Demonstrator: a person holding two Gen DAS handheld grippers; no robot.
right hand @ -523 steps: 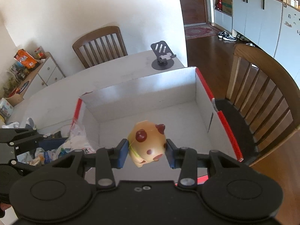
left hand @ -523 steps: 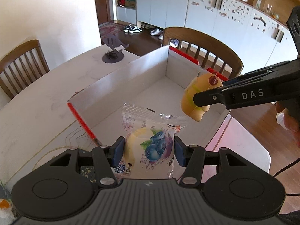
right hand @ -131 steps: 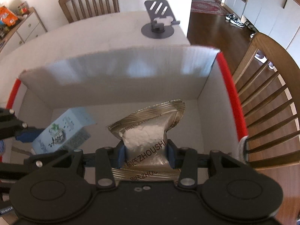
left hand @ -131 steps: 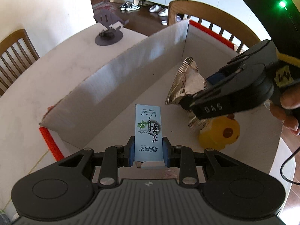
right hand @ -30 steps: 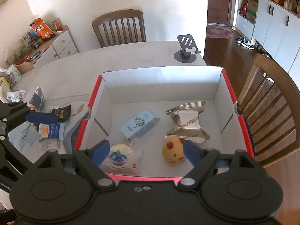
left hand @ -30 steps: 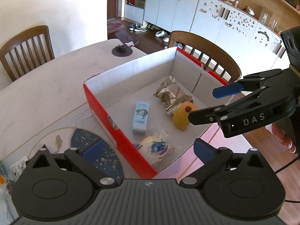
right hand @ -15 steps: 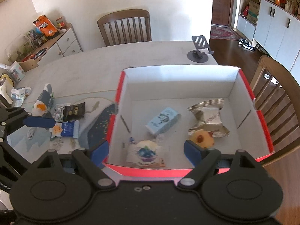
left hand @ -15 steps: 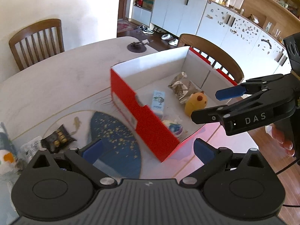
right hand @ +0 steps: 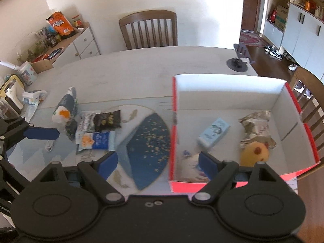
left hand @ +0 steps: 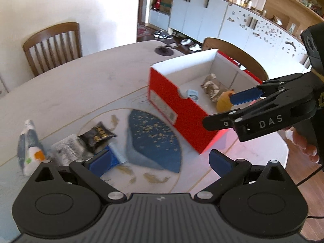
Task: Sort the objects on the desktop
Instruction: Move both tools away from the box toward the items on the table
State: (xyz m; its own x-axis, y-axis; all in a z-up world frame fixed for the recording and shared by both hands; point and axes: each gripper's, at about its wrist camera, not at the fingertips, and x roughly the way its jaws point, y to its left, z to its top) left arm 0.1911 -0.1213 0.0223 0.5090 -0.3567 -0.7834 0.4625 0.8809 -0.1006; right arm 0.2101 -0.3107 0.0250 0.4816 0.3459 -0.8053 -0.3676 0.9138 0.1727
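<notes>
Fingers of both grippers spread and empty, left gripper [left hand: 160, 159] and right gripper [right hand: 158, 163] above the table [right hand: 141, 68].

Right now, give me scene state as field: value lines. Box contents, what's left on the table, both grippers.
box: red box, open top
in box: light blue carton, silver foil bag, yellow toy, blueberry packet, partly hidden
left on table: black snack packet, blue-white packet, more wrappers at left, blurred
left gripper: open, empty
right gripper: open, empty
</notes>
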